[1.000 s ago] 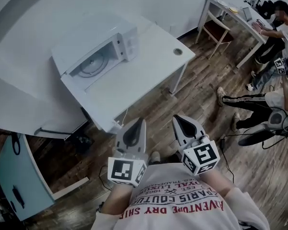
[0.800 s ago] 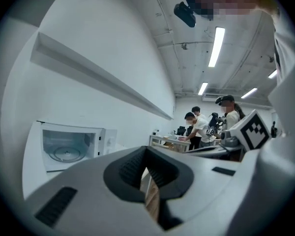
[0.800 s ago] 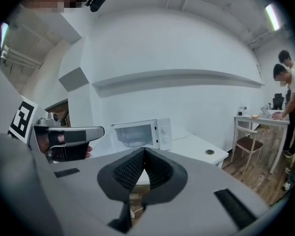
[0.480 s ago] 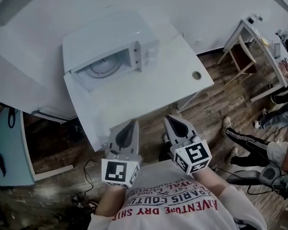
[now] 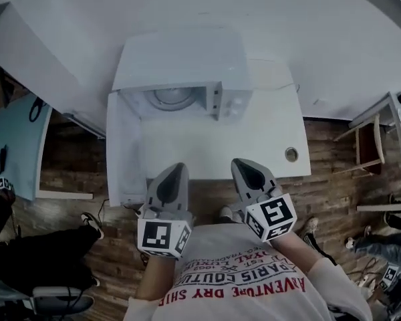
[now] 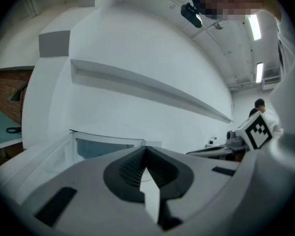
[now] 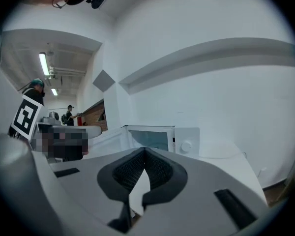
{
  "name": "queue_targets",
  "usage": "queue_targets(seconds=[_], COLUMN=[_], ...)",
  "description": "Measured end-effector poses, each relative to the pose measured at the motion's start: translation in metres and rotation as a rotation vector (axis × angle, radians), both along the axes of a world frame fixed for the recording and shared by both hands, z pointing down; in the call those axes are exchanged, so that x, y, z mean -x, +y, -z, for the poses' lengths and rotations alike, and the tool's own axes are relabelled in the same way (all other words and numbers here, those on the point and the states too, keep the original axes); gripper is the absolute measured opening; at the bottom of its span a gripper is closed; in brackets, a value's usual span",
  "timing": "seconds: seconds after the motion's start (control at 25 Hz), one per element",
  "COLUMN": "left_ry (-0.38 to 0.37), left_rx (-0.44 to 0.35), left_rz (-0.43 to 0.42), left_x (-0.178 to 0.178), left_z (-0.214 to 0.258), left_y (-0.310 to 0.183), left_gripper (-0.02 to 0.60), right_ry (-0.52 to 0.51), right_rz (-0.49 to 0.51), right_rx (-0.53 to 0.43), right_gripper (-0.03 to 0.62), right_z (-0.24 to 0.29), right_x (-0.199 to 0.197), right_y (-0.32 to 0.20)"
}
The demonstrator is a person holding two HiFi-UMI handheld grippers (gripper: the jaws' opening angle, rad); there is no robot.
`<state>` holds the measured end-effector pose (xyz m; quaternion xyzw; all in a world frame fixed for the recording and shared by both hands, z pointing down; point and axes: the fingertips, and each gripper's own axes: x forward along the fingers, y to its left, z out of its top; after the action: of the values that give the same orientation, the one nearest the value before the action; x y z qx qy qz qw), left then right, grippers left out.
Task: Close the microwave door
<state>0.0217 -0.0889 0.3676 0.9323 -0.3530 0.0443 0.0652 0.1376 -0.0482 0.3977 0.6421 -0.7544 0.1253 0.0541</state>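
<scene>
White microwave door (image 5: 122, 149) stands open; left gripper (image 5: 170, 179) and right gripper (image 5: 250, 172), fingers together and empty, likely must reach it next.

In the lower centre of the head view, the person is holding the left gripper (image 5: 173, 176) and the right gripper (image 5: 249, 173) side by side. Both are pointing toward the top of the frame, a little apart from each other. Each gripper's jaws are pressing together with nothing between them. The left forearm (image 5: 157, 276) and right forearm (image 5: 293, 247) are reaching up from the bottom edge.
</scene>
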Motion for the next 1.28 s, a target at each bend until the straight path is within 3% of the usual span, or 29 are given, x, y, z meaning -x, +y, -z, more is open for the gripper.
queue_targets(seconds=[0.24,0.52,0.72,0.96,1.28], left_ry=[-0.014,-0.014,-0.007,-0.082,-0.019], left_rx=[0.006,-0.005,-0.044,-0.12,-0.06], left_rz=[0.194,0.382,0.512,0.649,0.808], left_x=[0.011,0.057,0.11,0.177,0.269], left_z=[-0.002,0.003,0.019,0.036,0.025], left_y=[-0.007,-0.016,-0.021,-0.021,-0.007], left_gripper=[0.003,0.003,0.003,0.003,0.003], right_ry=[-0.019,-0.025,-0.017,-0.018,0.017], right_rz=[0.148,0.285,0.38,0.455,0.539], right_rx=[0.008,-0.009,-0.019,-0.008,0.016], right_gripper=[0.008,0.008,0.008,0.008,0.008], right_z=[-0.007,-0.004,0.001,0.001,-0.005], right_x=[-0.014,0.013,0.048,0.1,0.165], right_y=[-0.027,-0.061,-0.076,-0.096,-0.105])
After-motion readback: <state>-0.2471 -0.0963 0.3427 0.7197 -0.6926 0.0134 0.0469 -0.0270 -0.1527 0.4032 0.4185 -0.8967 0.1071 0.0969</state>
